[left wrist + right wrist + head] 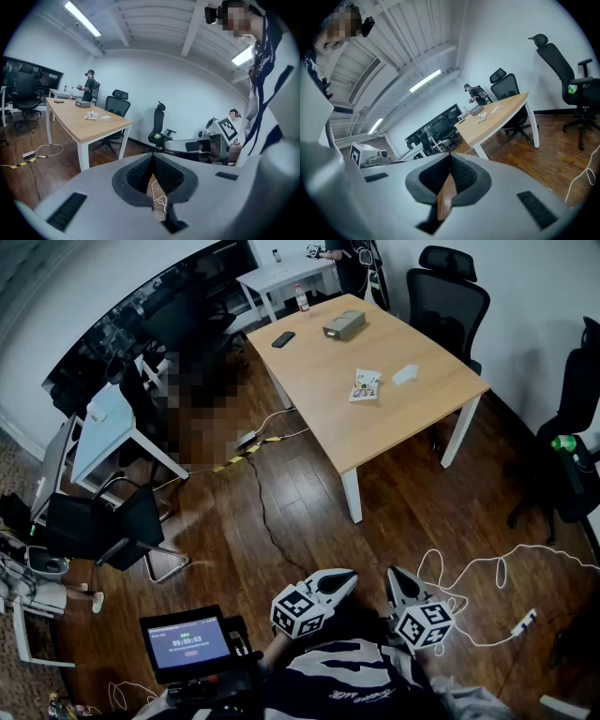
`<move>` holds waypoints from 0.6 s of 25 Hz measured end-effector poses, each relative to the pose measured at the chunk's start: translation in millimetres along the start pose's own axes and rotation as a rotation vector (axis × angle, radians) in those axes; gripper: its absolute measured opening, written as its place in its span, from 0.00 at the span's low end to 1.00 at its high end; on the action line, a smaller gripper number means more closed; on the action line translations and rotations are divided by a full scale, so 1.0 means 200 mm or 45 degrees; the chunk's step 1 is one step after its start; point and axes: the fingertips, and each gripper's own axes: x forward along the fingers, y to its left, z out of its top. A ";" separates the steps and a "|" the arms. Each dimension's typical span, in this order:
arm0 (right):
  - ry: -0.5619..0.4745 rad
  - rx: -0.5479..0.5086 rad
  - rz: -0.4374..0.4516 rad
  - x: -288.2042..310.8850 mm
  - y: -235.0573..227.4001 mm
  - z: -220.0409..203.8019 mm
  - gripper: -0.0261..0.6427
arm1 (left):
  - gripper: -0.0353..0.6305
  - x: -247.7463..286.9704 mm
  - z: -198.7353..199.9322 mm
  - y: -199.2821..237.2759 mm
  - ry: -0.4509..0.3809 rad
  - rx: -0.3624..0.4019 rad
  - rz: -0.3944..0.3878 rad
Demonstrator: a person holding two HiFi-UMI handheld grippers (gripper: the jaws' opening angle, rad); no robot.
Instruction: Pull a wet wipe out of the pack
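The wet wipe pack (366,385) lies flat on the wooden table (375,427), far ahead of me; it is small in the left gripper view (91,115) and in the right gripper view (482,117). A small white piece (406,374) lies just right of it. Both grippers hang low near my body, well short of the table. My left gripper (347,579) is shut with nothing between its fingertips (153,155). My right gripper (396,576) is shut and empty too (450,154). Only the floor shows through the gaps behind the pads.
A grey box (344,325) and a dark phone (283,338) lie at the table's far end. Black office chairs (450,287) stand behind and right of it. White cable (487,568) and a black cord (262,502) trail over the wood floor. A screen device (187,641) sits at my lower left.
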 end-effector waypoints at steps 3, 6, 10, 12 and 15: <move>-0.007 -0.007 0.001 0.04 -0.04 0.03 0.03 | 0.06 0.04 0.02 0.04 -0.011 -0.001 0.001; -0.012 -0.004 -0.006 0.09 -0.08 0.05 0.03 | 0.06 0.08 0.03 0.09 -0.007 0.001 -0.008; -0.015 0.011 -0.028 0.25 -0.13 0.11 0.03 | 0.06 0.13 0.10 0.26 -0.011 -0.002 -0.027; -0.013 0.007 -0.034 0.36 -0.14 0.15 0.03 | 0.06 0.15 0.15 0.38 -0.019 -0.002 -0.029; -0.007 -0.012 -0.031 0.56 -0.13 0.23 0.03 | 0.06 0.16 0.25 0.57 -0.040 0.011 -0.035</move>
